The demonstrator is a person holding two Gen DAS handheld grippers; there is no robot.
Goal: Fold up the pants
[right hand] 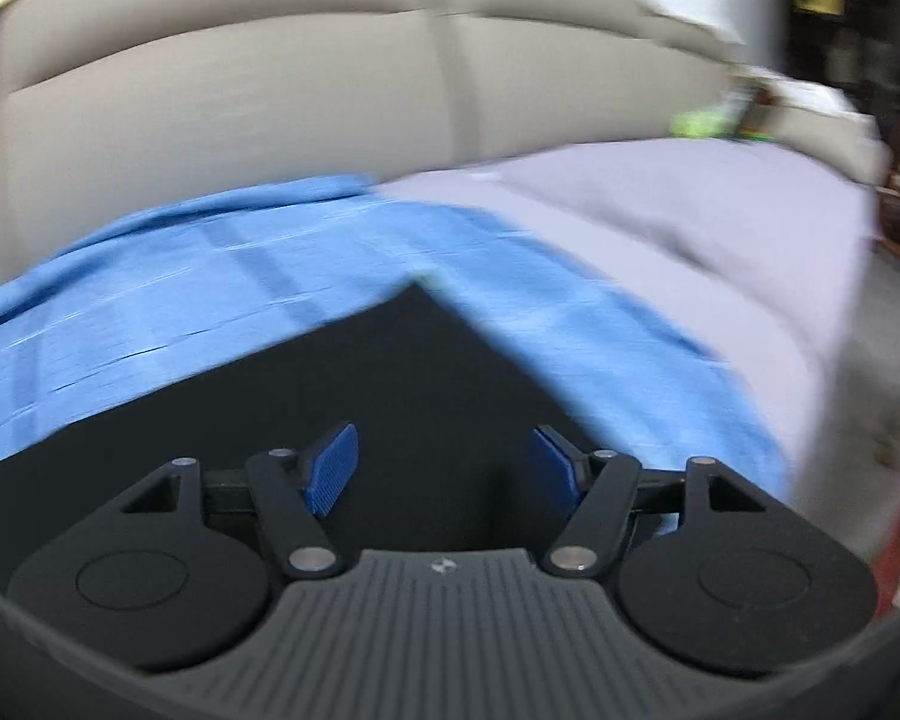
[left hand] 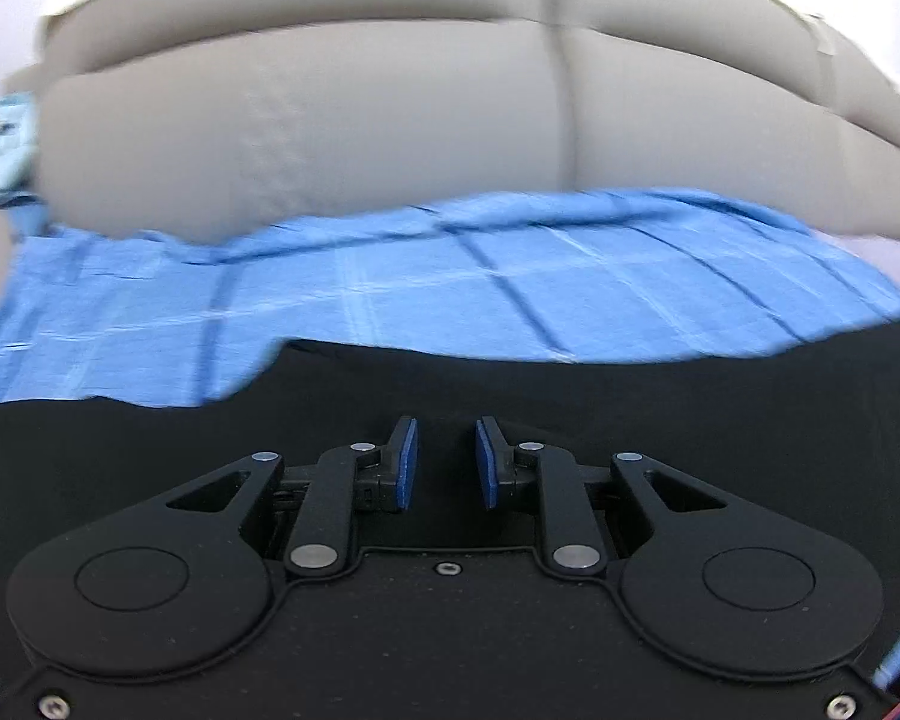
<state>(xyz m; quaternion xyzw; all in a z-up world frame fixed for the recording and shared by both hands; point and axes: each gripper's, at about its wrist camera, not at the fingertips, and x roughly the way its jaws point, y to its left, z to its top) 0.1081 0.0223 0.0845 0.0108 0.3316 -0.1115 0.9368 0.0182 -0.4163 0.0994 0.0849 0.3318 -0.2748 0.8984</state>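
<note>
Black pants (left hand: 630, 396) lie spread over a blue sheet (left hand: 450, 294) on a sofa seat. My left gripper (left hand: 447, 423) hovers over the black cloth, its blue pads (left hand: 407, 462) a narrow gap apart, and I see no fold pinched between them. In the right wrist view a pointed corner of the pants (right hand: 414, 360) juts onto the blue sheet (right hand: 150, 312). My right gripper (right hand: 444, 432) stands wide open just above that corner, with only the flat cloth showing between its fingers. The view is blurred.
Grey sofa back cushions (left hand: 330, 120) rise right behind the sheet. A pale lilac cloth (right hand: 660, 222) covers the seat to the right, with a green item (right hand: 699, 120) beyond it. A light-blue patterned thing (left hand: 0, 138) lies at the far left.
</note>
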